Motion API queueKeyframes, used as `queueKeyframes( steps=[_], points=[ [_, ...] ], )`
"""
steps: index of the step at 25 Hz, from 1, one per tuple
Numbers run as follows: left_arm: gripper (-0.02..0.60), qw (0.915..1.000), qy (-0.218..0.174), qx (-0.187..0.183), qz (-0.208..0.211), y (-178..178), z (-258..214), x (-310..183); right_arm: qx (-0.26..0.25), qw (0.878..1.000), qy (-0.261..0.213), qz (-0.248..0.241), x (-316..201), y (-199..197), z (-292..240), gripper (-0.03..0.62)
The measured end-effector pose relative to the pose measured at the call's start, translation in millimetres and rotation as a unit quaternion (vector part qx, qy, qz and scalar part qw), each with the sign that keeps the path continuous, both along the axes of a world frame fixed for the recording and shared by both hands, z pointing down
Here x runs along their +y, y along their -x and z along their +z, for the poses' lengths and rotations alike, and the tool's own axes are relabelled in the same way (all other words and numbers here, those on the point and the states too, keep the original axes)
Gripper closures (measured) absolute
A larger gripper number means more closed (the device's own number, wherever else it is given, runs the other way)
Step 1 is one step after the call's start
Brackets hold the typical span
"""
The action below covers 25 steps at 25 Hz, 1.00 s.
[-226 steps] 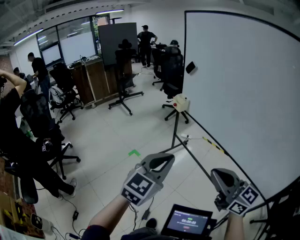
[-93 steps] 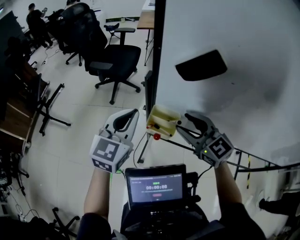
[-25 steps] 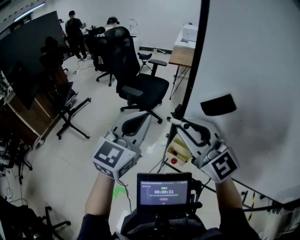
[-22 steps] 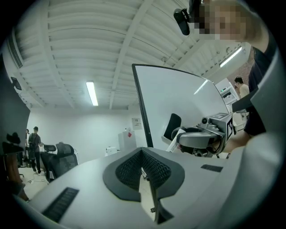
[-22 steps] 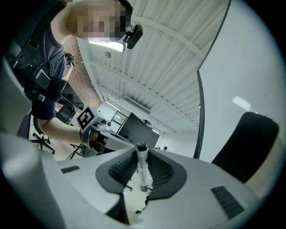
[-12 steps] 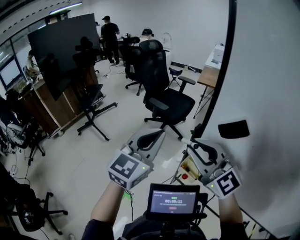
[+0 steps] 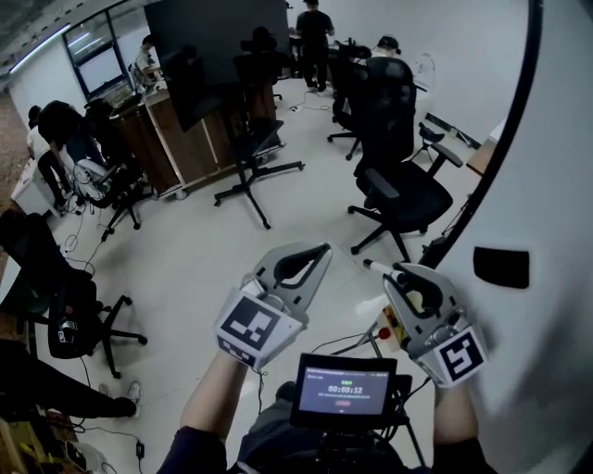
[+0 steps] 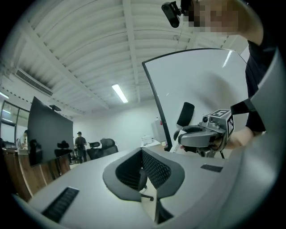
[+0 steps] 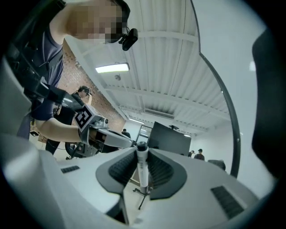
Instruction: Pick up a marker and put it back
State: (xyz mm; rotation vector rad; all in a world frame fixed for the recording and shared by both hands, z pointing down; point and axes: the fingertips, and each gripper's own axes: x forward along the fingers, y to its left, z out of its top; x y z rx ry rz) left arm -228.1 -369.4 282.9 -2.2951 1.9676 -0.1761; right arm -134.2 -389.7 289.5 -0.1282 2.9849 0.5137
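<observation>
**Marker (image 9: pixel 142 166) clamped in the right gripper beside the whiteboard**

The right gripper (image 7: pixel 395 271) has its jaws closed on the marker. In the right gripper view the pen stands upright across the two ribbed pads, which press on its white barrel from both sides, and its dark end sticks up above them. In the head view the white barrel pokes out past the jaw tips toward the left. It is held in the air over the floor (image 7: pixel 204 264), resting on nothing.

The left gripper (image 7: pixel 321 250) is raised just beside the right one, apart from it. Its own view shows the jaw tips meeting, with nothing between the pads. Only a distant chair shows through the gap lower down.

The whiteboard (image 7: pixel 556 167) fills the right side of the head view, its dark frame curving down just beside the right gripper. A black eraser (image 7: pixel 501 267) sits on the board's face, near that gripper. A small pale box (image 7: pixel 378 317) with a red knob is partly hidden under the right gripper.

A screen (image 7: pixel 345 389) showing a timer sits between the person's forearms. A black office chair (image 7: pixel 398 185) stands on the floor ahead. Several people (image 7: pixel 315 20) are by the desks at the far side of the room.
</observation>
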Motion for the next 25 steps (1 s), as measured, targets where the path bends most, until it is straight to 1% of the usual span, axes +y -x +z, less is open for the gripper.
queueKeyframes(
  steps=[5,7,9,11,15,18,20,23,25],
  points=[
    [0.581,0.9988,0.006,-0.005,-0.049,24.8,9.0,36.4,-0.005,0.999,0.001,-0.042,20.5,22.7,2.4,0.505],
    [0.581,0.9983,0.004,-0.005,-0.058,37.1,14.2,59.2,0.003,0.999,-0.003,-0.047,40.6,32.7,9.1,0.505],
    [0.581,0.9983,-0.003,-0.004,-0.058,50.8,14.9,80.5,0.009,0.999,-0.009,-0.043,59.2,45.0,12.9,0.505],
    [0.581,0.9985,-0.011,0.000,-0.053,66.6,14.0,96.2,0.012,0.999,-0.012,-0.036,72.9,60.1,12.4,0.505],
    [0.581,0.9989,-0.015,0.019,-0.039,96.4,19.0,124.0,0.027,1.000,-0.006,-0.015,103.2,87.7,14.9,0.505],
    [0.581,0.9988,-0.019,0.040,-0.023,118.4,19.2,143.9,0.040,0.999,-0.018,0.004,132.9,105.6,15.8,0.505],
    [0.581,0.9984,-0.022,0.052,-0.005,129.9,21.7,154.1,0.047,0.998,-0.030,0.020,150.8,115.5,16.3,0.505],
    [0.581,0.9975,-0.018,0.066,0.020,136.0,29.8,165.5,0.072,0.996,-0.035,0.040,170.1,121.1,24.4,0.505],
    [0.581,0.9967,-0.015,0.073,0.032,130.9,33.1,168.5,0.083,0.995,-0.016,0.049,178.3,113.2,25.6,0.505]
  ],
)
